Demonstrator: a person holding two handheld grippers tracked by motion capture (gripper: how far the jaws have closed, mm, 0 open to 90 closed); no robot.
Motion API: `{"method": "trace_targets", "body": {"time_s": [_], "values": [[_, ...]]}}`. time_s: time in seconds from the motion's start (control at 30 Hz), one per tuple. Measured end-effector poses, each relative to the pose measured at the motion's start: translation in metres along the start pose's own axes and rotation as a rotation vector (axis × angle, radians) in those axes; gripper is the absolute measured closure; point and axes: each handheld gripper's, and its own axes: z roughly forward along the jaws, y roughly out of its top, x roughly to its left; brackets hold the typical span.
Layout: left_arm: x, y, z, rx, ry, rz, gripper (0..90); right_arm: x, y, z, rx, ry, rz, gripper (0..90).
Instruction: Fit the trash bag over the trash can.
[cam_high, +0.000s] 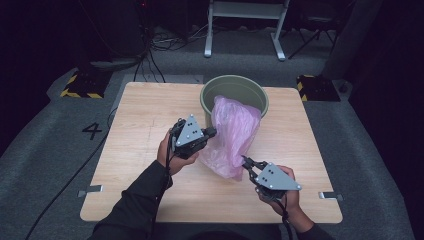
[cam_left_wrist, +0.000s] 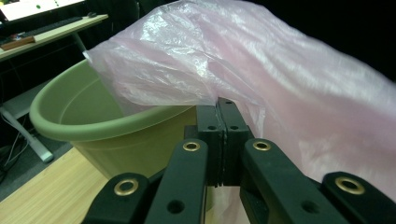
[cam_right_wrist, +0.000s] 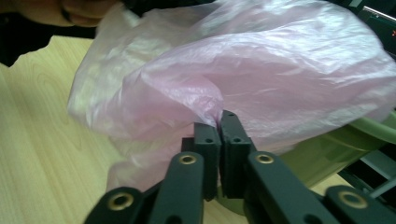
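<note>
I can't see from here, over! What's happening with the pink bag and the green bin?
Left gripper shut on pink bag. Right gripper shut on its lower edge. Bag half draped over green bin rim, not lining it. Nothing in the way.

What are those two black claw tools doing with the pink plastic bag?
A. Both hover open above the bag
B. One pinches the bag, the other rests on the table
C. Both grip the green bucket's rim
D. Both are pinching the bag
D: the left gripper and the right gripper each have their jaws closed on a fold of the pink bag, beside the green bucket.
</note>
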Motion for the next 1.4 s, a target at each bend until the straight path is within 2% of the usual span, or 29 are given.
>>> {"method": "trace_targets", "body": {"time_s": [0.1,0.17,0.23,0.27,0.3,0.4,0.47,0.53,0.63,0.7,0.77,0.83,0.87,0.9,0.93,0.97,1.0,1.1,1.17,1.23,1.4], "values": [[0.002,0.0,-0.004,-0.006,0.01,-0.002,89.1,-0.012,0.002,-0.006,-0.021,-0.026,0.025,90.0],[0.004,-0.001,-0.007,-0.012,0.026,-0.01,84.1,-0.017,0.003,-0.009,-0.027,-0.021,0.042,90.0],[0.005,-0.001,-0.01,-0.022,0.004,-0.026,62.6,-0.024,0.005,-0.012,-0.034,-0.021,0.066,90.0],[0.004,-0.002,-0.013,-0.031,-0.01,-0.023,53.6,-0.026,0.006,-0.013,-0.035,-0.018,0.073,90.0],[0.002,-0.003,-0.017,-0.046,-0.008,-0.009,44.7,-0.029,0.007,-0.013,-0.038,-0.017,0.086,90.0],[-0.004,-0.01,-0.031,-0.061,-0.006,0.012,29.0,-0.036,0.011,-0.013,-0.041,-0.015,0.105,90.0],[-0.006,-0.017,-0.039,-0.07,-0.024,-0.008,25.9,-0.04,0.014,-0.013,-0.047,0.003,0.127,90.0],[-0.007,-0.023,-0.045,-0.061,-0.021,-0.013,23.3,-0.045,0.016,-0.012,-0.052,0.004,0.148,90.0],[-0.009,-0.034,-0.053,-0.052,-0.049,-0.039,21.9,-0.05,0.019,-0.011,-0.056,0.014,0.18,90.0],[-0.013,-0.039,-0.052,-0.044,-0.086,-0.046,21.4,-0.052,0.02,-0.01,-0.056,0.023,0.188,90.0],[-0.02,-0.04,-0.046,-0.016,-0.105,-0.034,20.4,-0.053,0.021,-0.009,-0.054,0.027,0.199,90.0],[-0.026,-0.039,-0.038,0.013,-0.102,-0.014,21.8,-0.053,0.021,-0.007,-0.051,0.037,0.196,89.8],[-0.028,-0.038,-0.034,0.02,-0.097,-0.001,27.0,-0.053,0.021,-0.007,-0.051,0.037,0.196,89.1],[-0.03,-0.036,-0.028,0.035,-0.05,0.014,33.8,-0.053,0.02,-0.007,-0.049,0.043,0.197,89.0],[-0.03,-0.035,-0.025,0.043,-0.044,0.016,39.1,-0.054,0.019,-0.007,-0.048,0.057,0.2,89.0],[-0.029,-0.034,-0.022,0.042,-0.064,0.034,44.2,-0.054,0.018,-0.007,-0.044,0.063,0.202,89.0],[-0.03,-0.033,-0.019,0.044,-0.041,0.059,55.6,-0.055,0.017,-0.007,-0.036,0.075,0.201,88.8],[-0.027,-0.029,-0.015,0.057,0.023,0.112,74.1,-0.057,0.015,-0.008,-0.022,0.113,0.195,87.5],[-0.021,-0.026,-0.014,0.051,0.053,0.117,85.4,-0.059,0.012,-0.01,-0.007,0.122,0.189,87.6],[-0.015,-0.023,-0.015,0.044,0.074,0.113,89.1,-0.062,0.009,-0.012,0.001,0.122,0.195,89.1],[0.0,-0.012,-0.023,0.018,0.097,0.099,90.0,-0.071,0.0,-0.016,0.03,0.126,0.227,89.2]]}}
